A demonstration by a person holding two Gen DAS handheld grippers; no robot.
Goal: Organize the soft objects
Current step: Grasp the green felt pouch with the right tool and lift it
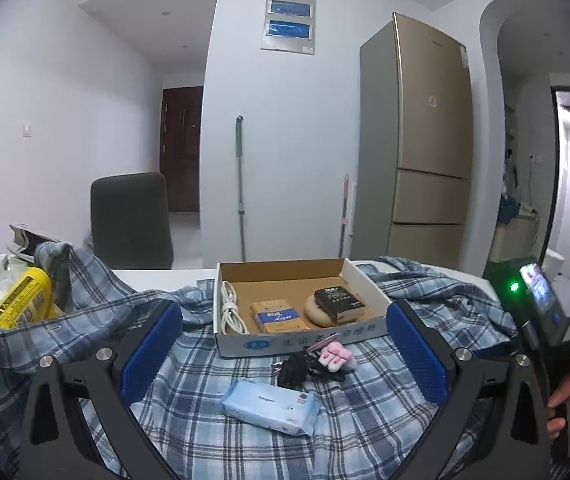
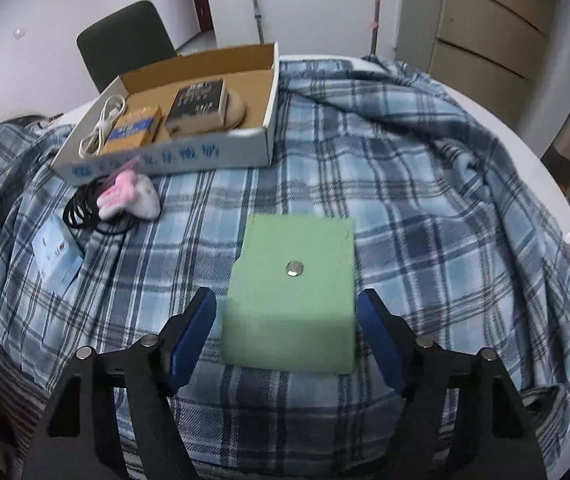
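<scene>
Both grippers same build: black angular frames, blue ribbed pads on each finger, round silver screws at the joints. Right gripper body carries a lit green LED and a small screen; black-grey handle.

A tall gold fridge stands at upper right of the left view, with a mop leaning on the white wall at centre and a dark chair at middle left behind the tabletop. A brown door shows beyond the chair, and a grey panel with two blue windows hangs at top centre.
</scene>
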